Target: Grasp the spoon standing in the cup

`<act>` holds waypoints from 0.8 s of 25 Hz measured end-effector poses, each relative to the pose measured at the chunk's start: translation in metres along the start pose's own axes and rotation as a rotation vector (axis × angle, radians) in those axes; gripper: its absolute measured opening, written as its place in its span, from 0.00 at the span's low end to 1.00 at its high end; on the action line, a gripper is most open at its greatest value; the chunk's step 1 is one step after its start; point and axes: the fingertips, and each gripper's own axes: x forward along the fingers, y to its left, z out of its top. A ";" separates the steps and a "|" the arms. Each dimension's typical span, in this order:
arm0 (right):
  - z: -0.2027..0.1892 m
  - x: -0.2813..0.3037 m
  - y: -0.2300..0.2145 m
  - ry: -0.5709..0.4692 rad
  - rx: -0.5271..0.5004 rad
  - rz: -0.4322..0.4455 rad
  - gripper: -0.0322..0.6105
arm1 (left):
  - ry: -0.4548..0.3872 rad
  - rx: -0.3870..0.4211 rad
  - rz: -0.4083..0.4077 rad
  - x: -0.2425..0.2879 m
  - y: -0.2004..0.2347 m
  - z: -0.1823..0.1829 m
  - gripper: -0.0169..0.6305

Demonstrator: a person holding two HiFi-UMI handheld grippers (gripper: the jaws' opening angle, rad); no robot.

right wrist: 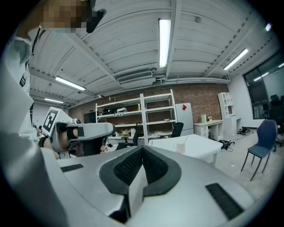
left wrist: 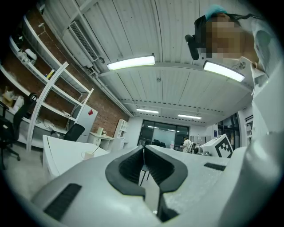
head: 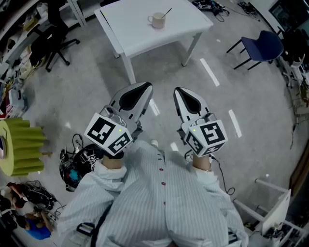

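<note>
We note left tongs (head: 147,88) closed, right tongs (head: 177,91) closed. Spoon (head: 166,12) leans in cup (head: 157,20) on table (head: 130,29) (well apart from tongs).

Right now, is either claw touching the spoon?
Apart. The head view shows the left claw and right claw far short of the spoon, floor between.

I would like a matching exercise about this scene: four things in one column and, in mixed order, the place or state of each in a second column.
Things:
1. cup
2. spoon
3. blue chair
4. right gripper

Places or states:
A. shut, holding nothing
B. right of the table in the head view
C. on the white table
D. standing in the cup

Pairs: 1-C, 2-D, 3-B, 4-A.
</note>
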 end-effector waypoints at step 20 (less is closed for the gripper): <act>0.006 0.135 -0.098 0.039 0.046 -0.005 0.06 | 0.022 -0.007 -0.022 0.120 0.128 0.004 0.05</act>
